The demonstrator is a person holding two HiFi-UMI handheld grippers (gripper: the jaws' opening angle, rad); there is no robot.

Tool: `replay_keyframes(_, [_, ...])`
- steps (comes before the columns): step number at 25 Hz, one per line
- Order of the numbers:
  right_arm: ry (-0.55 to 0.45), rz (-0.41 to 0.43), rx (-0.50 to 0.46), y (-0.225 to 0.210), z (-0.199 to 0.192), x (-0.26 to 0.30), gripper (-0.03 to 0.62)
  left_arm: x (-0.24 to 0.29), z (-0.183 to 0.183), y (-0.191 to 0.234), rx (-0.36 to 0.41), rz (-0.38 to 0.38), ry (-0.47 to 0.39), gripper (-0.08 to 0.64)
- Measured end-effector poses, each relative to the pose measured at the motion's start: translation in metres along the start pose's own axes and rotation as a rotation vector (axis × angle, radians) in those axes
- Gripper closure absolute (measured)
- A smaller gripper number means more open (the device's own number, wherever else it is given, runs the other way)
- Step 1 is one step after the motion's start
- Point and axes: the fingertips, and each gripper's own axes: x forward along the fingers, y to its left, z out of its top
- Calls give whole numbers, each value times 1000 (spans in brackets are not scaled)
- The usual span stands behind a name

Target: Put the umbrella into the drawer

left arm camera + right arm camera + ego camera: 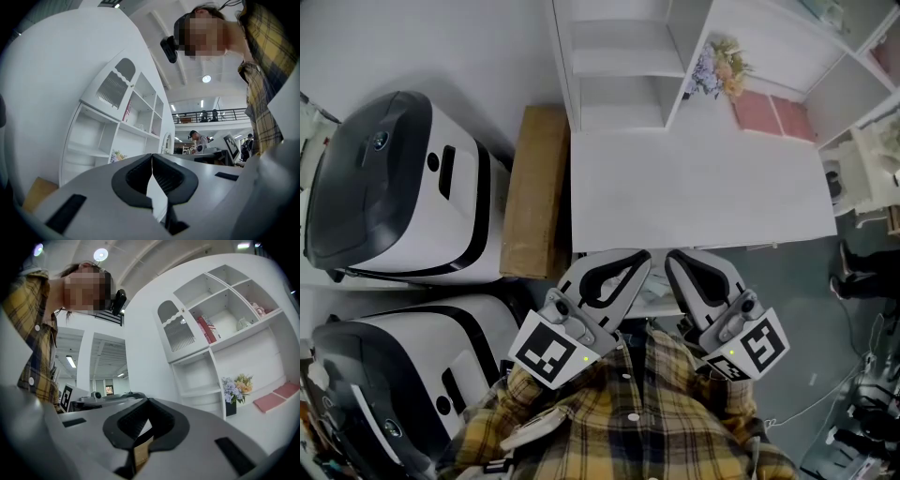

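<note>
No umbrella shows in any view, and I cannot make out a drawer. In the head view my left gripper and right gripper are held side by side close to the person's plaid shirt, with their tips at the near edge of a white desk. Both point level toward the desk. The left gripper view shows the left gripper with its dark pads meeting and nothing between them. In the right gripper view the right gripper is likewise shut and holds nothing.
A white shelf unit stands at the back of the desk, with a bunch of flowers and pink books beside it. A cardboard box stands left of the desk. Two white-and-black machines sit further left.
</note>
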Motion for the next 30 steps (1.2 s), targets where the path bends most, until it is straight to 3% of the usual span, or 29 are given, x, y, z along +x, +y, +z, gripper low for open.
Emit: replay_keyframes(30, [57, 31, -11, 5, -11, -3, 575, 5, -9, -6, -19, -20, 14, 538])
